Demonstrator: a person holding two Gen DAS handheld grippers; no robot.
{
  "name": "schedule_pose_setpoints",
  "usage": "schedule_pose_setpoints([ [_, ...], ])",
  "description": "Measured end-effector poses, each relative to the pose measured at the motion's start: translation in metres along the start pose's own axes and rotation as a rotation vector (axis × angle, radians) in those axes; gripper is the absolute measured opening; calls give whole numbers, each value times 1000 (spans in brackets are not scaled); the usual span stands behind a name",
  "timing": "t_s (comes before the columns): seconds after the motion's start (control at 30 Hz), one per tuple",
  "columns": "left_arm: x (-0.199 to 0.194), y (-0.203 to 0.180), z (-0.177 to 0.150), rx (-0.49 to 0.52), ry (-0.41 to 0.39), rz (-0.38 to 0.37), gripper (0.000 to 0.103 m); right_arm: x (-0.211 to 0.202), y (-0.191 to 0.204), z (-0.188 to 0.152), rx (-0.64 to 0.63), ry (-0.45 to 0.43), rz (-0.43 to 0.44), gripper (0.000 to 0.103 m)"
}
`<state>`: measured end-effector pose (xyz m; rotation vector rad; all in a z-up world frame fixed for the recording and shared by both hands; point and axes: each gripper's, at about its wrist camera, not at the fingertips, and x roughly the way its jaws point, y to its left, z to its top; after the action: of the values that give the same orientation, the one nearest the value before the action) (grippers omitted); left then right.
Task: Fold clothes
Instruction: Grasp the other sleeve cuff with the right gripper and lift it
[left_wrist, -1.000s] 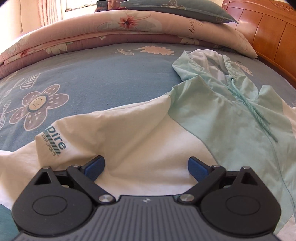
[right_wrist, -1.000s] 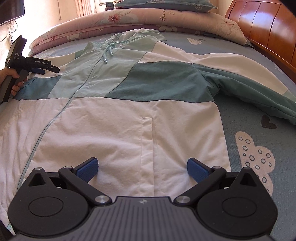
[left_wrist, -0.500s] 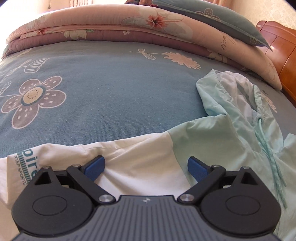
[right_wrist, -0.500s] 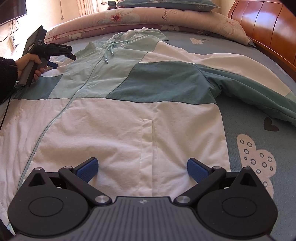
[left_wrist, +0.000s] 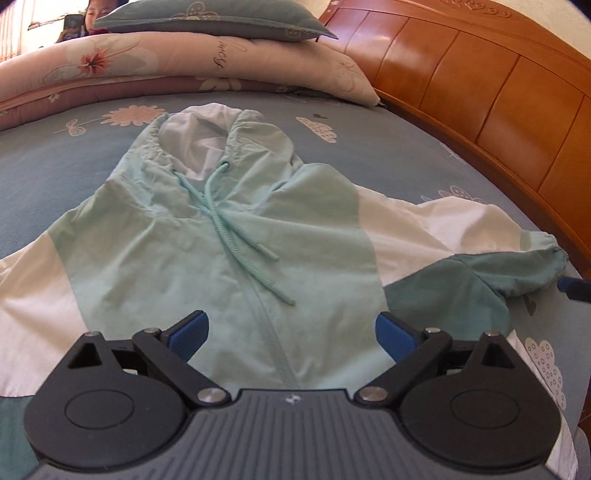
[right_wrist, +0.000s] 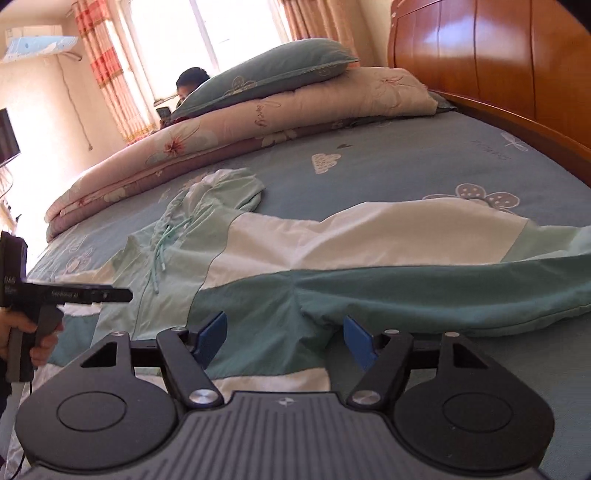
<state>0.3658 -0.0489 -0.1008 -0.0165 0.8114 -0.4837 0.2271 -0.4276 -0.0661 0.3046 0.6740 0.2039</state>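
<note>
Hooded zip jacket (left_wrist: 229, 258): mint, white and teal, spread front-up on blue floral bed (left_wrist: 74, 155), hood toward folded quilt (left_wrist: 177, 62). Left gripper (left_wrist: 291, 328): fingers spread wide over chest zip. Right gripper (right_wrist: 282, 334): fingers spread, empty, at teal sleeve's armpit

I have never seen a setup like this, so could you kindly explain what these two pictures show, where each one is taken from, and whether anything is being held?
There is no robot: a person holds a pair of hand-held tongs in each hand, each with a camera looking along its two blue-padded fingers. One picture looks out from the left tongs, the other from the right tongs. The right view also shows the left tongs from the side, gripped by a hand. A hooded jacket in mint, white and teal lies spread flat, front up, on a blue flowered bed sheet, its sleeve stretched out sideways. Both tongs are open and hold nothing.
</note>
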Motion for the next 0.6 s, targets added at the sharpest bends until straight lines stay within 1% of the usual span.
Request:
schedule_pose_setpoints([
  [0.03,3,-10,-2,23,0,-15,97,-4,-14,0,47,-13,-11,73],
  [0.1,10,-28,-7,68,0,-45,96,-11,-41,-1,140,-40,-33,68],
  [0.13,16,-33,-9,71,15,-56,96,-15,-54,-1,187,-53,-45,67],
  [0.17,23,-36,-12,69,41,-66,96,-19,-68,-2,233,-66,-56,64],
  [0.23,40,-35,-19,26,118,-70,96,-26,-95,-2,327,-93,-78,63],
  [0.27,44,-35,-22,21,114,-62,96,-28,-106,-4,370,-99,-83,63],
  [0.3,44,-37,-24,35,94,-59,97,-26,-112,-12,406,-89,-71,63],
  [0.37,44,-38,-24,18,97,-48,97,-21,-123,-25,474,-70,-47,63],
  [0.43,44,-38,-24,-3,97,-43,97,-15,-127,-31,523,-72,-11,63],
  [0.53,44,-34,-23,-39,90,-57,99,6,-129,-31,612,-68,101,64],
  [0.57,44,-34,-23,-49,88,-58,99,14,-126,-28,622,-59,137,65],
  [0.6,44,-33,-23,-59,86,-58,99,24,-119,-24,605,-43,163,65],
])
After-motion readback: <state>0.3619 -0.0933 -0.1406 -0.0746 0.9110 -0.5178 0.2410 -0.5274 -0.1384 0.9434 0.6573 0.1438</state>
